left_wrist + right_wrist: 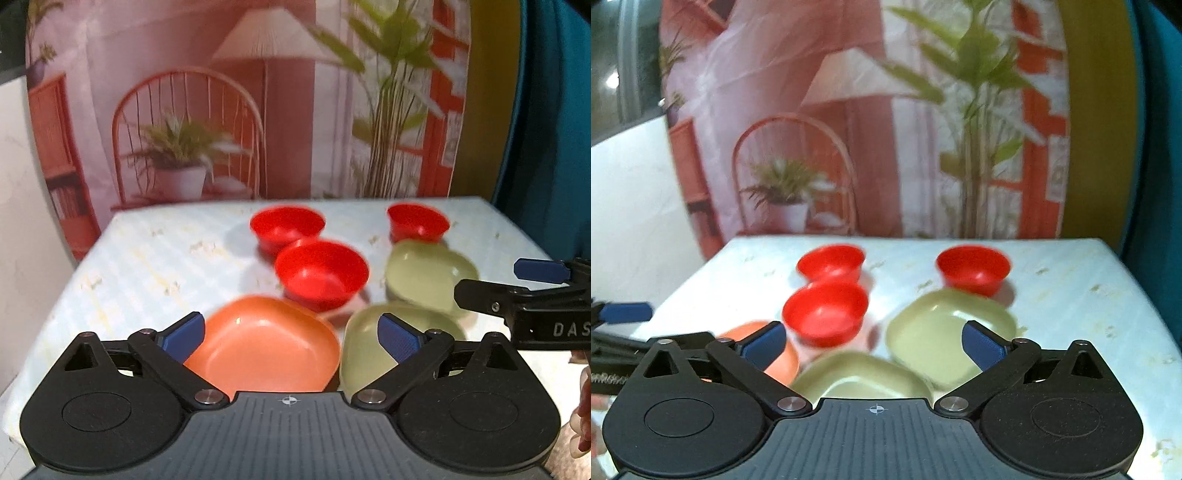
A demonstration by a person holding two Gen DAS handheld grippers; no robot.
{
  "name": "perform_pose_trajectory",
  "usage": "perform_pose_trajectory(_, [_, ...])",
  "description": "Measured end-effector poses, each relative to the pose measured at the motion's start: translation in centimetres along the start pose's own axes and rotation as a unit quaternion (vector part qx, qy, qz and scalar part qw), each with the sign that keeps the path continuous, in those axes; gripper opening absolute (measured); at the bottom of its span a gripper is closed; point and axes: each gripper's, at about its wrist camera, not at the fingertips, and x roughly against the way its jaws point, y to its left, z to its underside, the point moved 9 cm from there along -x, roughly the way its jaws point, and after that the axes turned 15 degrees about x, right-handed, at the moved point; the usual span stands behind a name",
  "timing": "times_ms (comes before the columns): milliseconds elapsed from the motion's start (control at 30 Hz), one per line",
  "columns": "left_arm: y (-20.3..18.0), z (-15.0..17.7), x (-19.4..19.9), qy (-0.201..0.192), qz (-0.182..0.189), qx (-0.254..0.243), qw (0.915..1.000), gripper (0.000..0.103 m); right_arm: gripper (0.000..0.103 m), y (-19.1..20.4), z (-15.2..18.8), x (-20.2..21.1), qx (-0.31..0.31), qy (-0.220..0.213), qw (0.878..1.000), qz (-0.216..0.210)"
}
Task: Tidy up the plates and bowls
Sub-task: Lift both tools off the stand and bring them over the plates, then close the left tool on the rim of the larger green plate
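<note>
On the table (129, 266) six dishes sit in a cluster, placed here relative to the orange plate (266, 347) at the near edge. Just right of it lies a green plate (362, 350), and behind that a second green plate (424, 273). Behind the orange plate stands a red bowl (323, 271), touching or overlapping its far rim; a second red bowl (286, 223) is farther back, and a third (417, 221) is back and to the right.

The left gripper (291, 332) hovers over the orange plate, jaws spread wide with nothing gripped. The right gripper (873, 341), over the near green plate (864, 373), also has its jaws wide apart and grips nothing.
</note>
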Motion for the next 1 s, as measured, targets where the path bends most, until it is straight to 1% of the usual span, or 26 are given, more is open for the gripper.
perform_pose_trajectory(67, [0.2,0.9,-1.2,0.025,-0.001,0.002,0.9997,0.089,0.092,0.2,1.2,-0.8,-0.003,0.012,1.0,-0.016])
perform_pose_trajectory(100, [0.2,1.3,-1.6,0.037,0.002,0.005,0.9993,0.087,0.088,0.2,1.9,-1.4,-0.006,0.02,1.0,-0.021])
perform_pose_trajectory(167, [0.3,2.1,-2.5,0.058,0.008,0.012,0.9982,0.082,0.082,0.1,3.2,-2.3,-0.008,0.035,0.999,-0.025])
perform_pose_trajectory(200, [0.3,2.4,-2.8,0.064,0.011,0.013,0.9978,0.082,0.08,0.0,3.7,-2.7,-0.007,0.04,0.999,-0.025])
perform_pose_trajectory(233, [0.2,2.6,-3.0,0.07,0.012,0.013,0.9974,0.078,0.08,-0.1,4.0,-2.9,-0.007,0.042,0.999,-0.026])
perform_pose_trajectory(300, [0.0,3.1,-3.3,0.081,0.019,0.009,0.9965,0.07,0.072,-0.4,4.7,-3.3,-0.005,0.045,0.999,-0.021])
perform_pose_trajectory(333, [-0.3,3.3,-3.5,0.087,0.025,0.006,0.9959,0.064,0.07,-0.6,5.0,-3.5,-0.005,0.047,0.999,-0.02])
perform_pose_trajectory(367, [-0.5,3.5,-3.7,0.091,0.031,0.002,0.9953,0.058,0.065,-0.8,5.3,-3.7,-0.005,0.049,0.999,-0.018])
perform_pose_trajectory(400, [-0.6,3.7,-3.8,0.097,0.035,-0.001,0.9947,0.055,0.063,-1.0,5.6,-3.9,-0.007,0.051,0.999,-0.016])
perform_pose_trajectory(467, [-1.2,4.1,-4.2,0.11,0.044,-0.003,0.993,0.046,0.054,-1.5,6.2,-4.2,-0.01,0.055,0.998,-0.013])
perform_pose_trajectory(533, [-1.4,4.5,-4.6,0.125,0.052,0.001,0.9908,0.04,0.047,-1.9,6.7,-4.5,-0.009,0.057,0.998,-0.005])
perform_pose_trajectory(567, [-1.4,4.7,-4.7,0.133,0.055,0.004,0.9896,0.035,0.044,-2.1,7.1,-4.7,-0.01,0.058,0.998,-0.001])
perform_pose_trajectory(667, [-1.8,5.3,-5.1,0.152,0.068,0.011,0.986,0.026,0.041,-2.7,7.7,-5.0,-0.013,0.059,0.998,0.003])
perform_pose_trajectory(700, [-2.0,5.4,-5.2,0.157,0.071,0.012,0.985,0.026,0.038,-2.8,7.8,-5.1,-0.016,0.059,0.998,0.003])
perform_pose_trajectory(833, [-2.4,6.0,-5.7,0.172,0.075,0.01,0.9821,0.026,0.036,-3.0,8.2,-5.5,-0.024,0.063,0.998,-0.003])
perform_pose_trajectory(900, [-2.4,6.2,-6.0,0.181,0.075,0.015,0.9805,0.026,0.034,-3.0,8.4,-5.8,-0.027,0.064,0.998,-0.007])
perform_pose_trajectory(1000, [-2.2,6.5,-6.6,0.191,0.076,0.028,0.9782,0.026,0.033,-2.9,8.6,-5.9,-0.03,0.065,0.997,-0.01])
